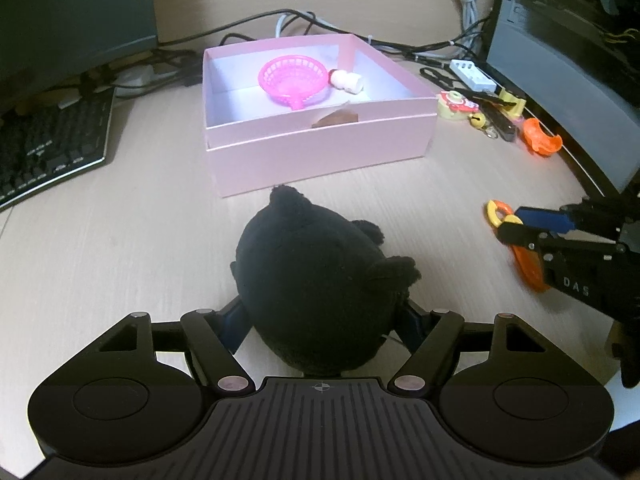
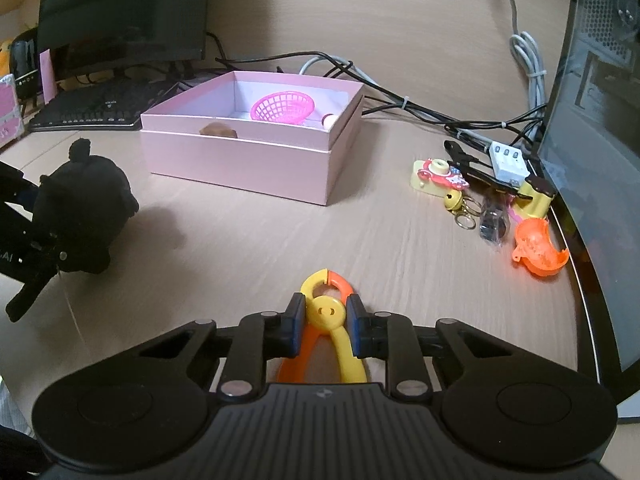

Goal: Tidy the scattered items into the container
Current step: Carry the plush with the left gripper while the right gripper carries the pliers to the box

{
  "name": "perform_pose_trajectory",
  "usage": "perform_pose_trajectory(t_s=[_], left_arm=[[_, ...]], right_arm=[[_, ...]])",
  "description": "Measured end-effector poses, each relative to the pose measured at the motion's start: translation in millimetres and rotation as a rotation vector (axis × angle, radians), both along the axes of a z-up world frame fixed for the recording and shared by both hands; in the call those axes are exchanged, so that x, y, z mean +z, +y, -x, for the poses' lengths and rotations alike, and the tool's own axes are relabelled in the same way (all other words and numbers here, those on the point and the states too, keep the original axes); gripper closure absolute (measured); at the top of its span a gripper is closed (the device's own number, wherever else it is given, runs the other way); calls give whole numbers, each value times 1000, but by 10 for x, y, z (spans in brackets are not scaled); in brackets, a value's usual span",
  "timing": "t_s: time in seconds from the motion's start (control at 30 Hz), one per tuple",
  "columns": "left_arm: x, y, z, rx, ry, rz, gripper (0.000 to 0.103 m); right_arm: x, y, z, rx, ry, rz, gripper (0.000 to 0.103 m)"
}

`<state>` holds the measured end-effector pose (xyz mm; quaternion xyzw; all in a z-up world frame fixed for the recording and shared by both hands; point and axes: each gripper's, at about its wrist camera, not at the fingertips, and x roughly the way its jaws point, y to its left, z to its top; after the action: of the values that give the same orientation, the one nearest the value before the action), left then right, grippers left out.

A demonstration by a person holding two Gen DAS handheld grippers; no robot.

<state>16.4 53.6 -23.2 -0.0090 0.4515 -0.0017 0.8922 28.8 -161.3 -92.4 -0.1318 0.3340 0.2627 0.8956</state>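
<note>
At the left edge of the tabletop [image 1: 120, 220] lies a black keyboard [image 1: 48, 148] under a dark monitor [image 1: 72, 8]. My left gripper [image 1: 320, 316] sits toward the near edge with its jaws clamped on a black plush toy [image 1: 316, 280], my fingers pressing into its sides low on the body. The toy's ears point toward the pink box [image 1: 320, 148], which stands just beyond it, close to the middle of the tabletop and short of the tangle of cables [image 1: 400, 46] along the far edge. Inside the box I see a pink plastic basket [image 1: 292, 78], a small white bottle [image 1: 347, 81] just beside it, and a brown item [image 1: 336, 118] against the near wall.

To the right, my right gripper [image 2: 324, 322] has its jaws nearly together, closed on a yellow-and-orange toy pair of tongs [image 2: 328, 316] at its round pivot, the handles running back beneath me.

Near the right edge, by a computer case [image 2: 592, 160], lies a scatter: a yellow toy camera [image 2: 436, 174], a white block [image 2: 508, 162], a small bell on a key ring [image 2: 456, 204], a yellow cup-shaped piece [image 2: 534, 198] and an orange plastic shell [image 2: 538, 252].
</note>
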Motion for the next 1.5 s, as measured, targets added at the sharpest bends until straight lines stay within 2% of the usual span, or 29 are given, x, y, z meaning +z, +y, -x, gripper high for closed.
perform_pose_trajectory(t_s=[0.37, 0.83, 1.5], left_arm=[[109, -134, 60, -77, -44, -13, 25], [369, -105, 197, -118, -124, -6, 25], [695, -104, 99, -181, -198, -8, 25]], right_arm=[[239, -58, 107, -6, -40, -24, 82], [596, 8, 245, 24, -102, -51, 82], [909, 95, 222, 40, -136, -133, 82]])
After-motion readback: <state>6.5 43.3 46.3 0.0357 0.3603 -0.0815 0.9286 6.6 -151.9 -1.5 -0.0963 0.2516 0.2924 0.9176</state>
